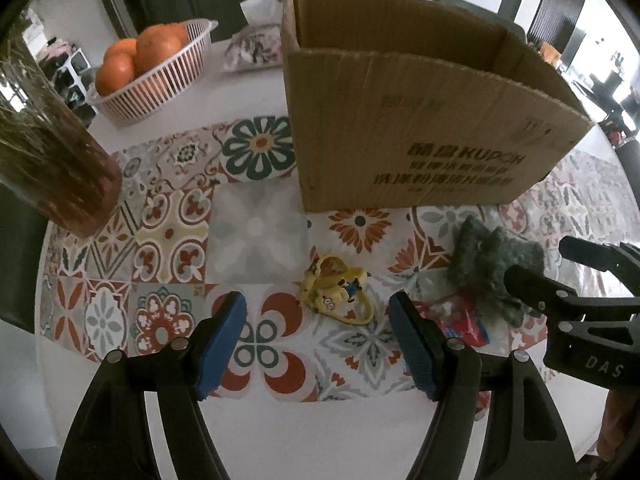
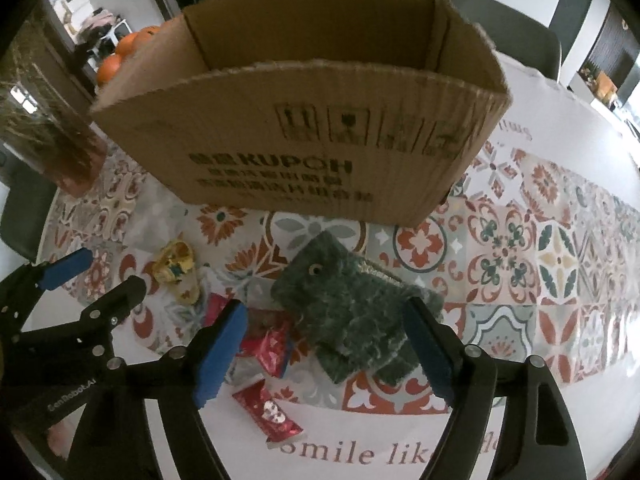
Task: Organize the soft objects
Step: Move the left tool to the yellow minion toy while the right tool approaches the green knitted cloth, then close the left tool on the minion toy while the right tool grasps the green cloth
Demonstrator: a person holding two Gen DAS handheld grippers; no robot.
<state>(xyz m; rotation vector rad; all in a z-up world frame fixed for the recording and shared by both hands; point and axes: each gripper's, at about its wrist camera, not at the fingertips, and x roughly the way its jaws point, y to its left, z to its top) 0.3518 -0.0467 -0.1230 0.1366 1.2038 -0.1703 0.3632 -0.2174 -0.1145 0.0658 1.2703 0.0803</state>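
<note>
Right wrist view is showing the worktop, which is carrying a patterned tile-print cloth, and on it the cardboard box is standing upright with its top open, just behind the soft things. Nothing is visible inside the box from either camera. A basket of oranges is sitting well to the left of the box, and a jar of dried stems is standing near the left edge. The green plush toy is lying flat on the cloth in front of the box, apart from its wall. The right gripper is pointing steeply down over this toy; its fingers are standing wide open on either side of the plush, and the pads are not pressing it. The left gripper is hanging over the small yellow toy, also with its fingers apart and nothing held. Red snack wrappers are lying beside and partly under the plush. The step in hand appears to be the approach to a first pick. To do it well, the right fingers should probably be centred across the thick body of the plush, not its thin edge, and lowered until the pads are bracketing the pile before closing, so that the wrappers are not being caught. The left fingers likely need to shift toward the yellow toy, which is sitting slightly off centre.
</note>
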